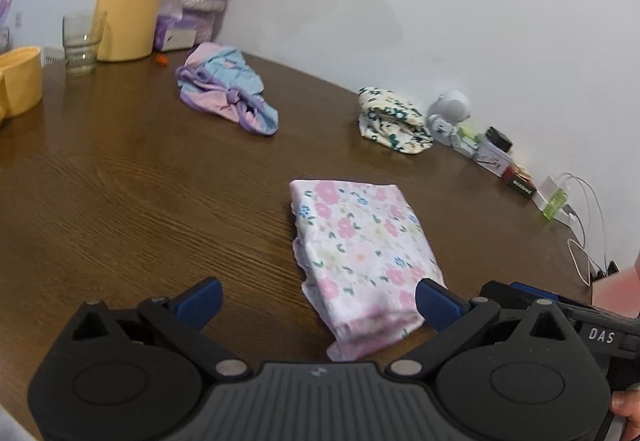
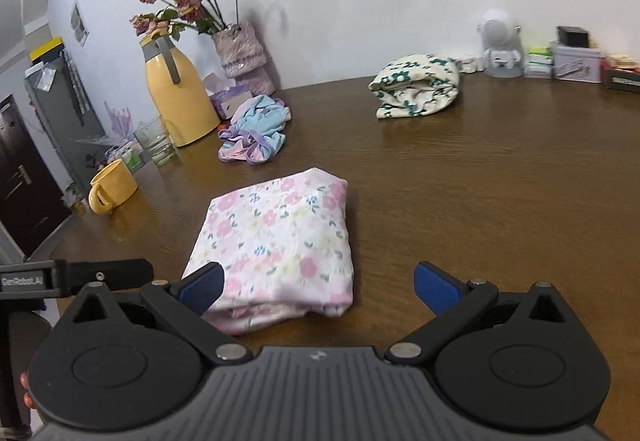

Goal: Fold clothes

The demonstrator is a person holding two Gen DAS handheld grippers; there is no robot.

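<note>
The left gripper (image 1: pixel 318 301) hangs with its jaws spread wide and holding nothing, and the right gripper (image 2: pixel 320 287) is spread just as wide and also empty. Between them, just ahead of both, the pink floral garment (image 2: pixel 276 245) lies on the brown worktop (image 2: pixel 480 201) as a compact folded rectangle. From the left gripper it sits ahead and to the right, its near corner beside the right-hand fingertip; from the right gripper it sits ahead and to the left, its near edge behind the left-hand fingertip. Neither pad appears to pinch the cloth, though contact at those edges is hard to rule out. The open jaws and tidy rectangle suggest this piece is finished, or nearly so.

Farther ahead, a cream garment with green flowers (image 2: pixel 416 85) rests folded by the wall, probably set aside as done. The pastel blue, pink and purple garment (image 2: pixel 256 131) lies crumpled, well beyond the left gripper and next to the yellow jug (image 2: pixel 176 97) and glass (image 2: pixel 156 141). It looks unfolded, so it is likely the next piece, and would need pulling clear of the glass before spreading.
</note>
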